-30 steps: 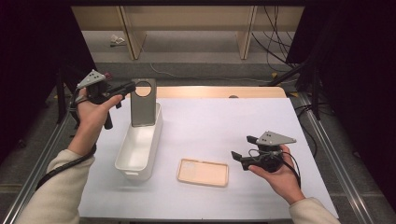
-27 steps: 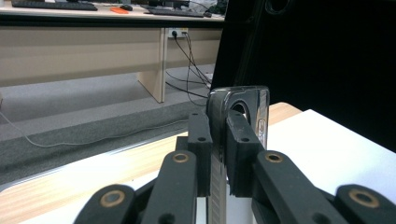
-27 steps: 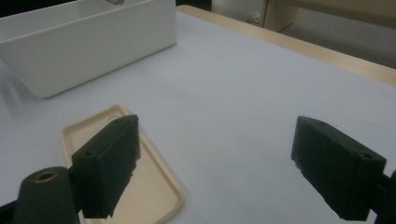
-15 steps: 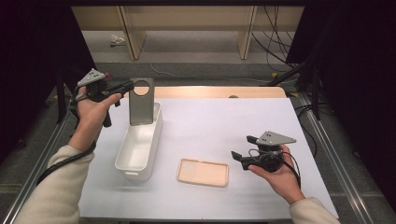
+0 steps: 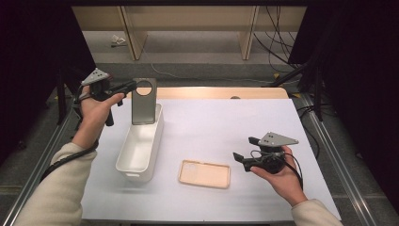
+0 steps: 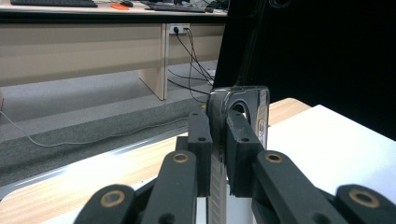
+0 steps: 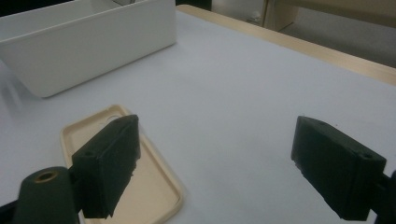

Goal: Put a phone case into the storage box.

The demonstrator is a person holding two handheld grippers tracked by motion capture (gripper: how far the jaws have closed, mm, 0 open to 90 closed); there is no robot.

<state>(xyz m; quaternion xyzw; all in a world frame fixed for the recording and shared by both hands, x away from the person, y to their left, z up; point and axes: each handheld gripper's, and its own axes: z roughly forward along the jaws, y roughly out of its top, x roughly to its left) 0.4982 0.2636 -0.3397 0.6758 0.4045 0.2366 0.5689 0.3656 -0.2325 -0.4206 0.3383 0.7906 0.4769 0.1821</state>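
Surface (image 5: 226,122): white sheet over wood. On it: white bin (image 5: 136,153) at left; beige case (image 5: 204,173), flat, beside it.

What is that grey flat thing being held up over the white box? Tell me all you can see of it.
It looks like a grey phone case, thin and glossy, with rounded corners and a large round cutout near its top. It stands upright, its lower end at the far end of the white bin; whether it touches the bin I cannot tell. The left gripper clamps its upper edge, one pad on each face.
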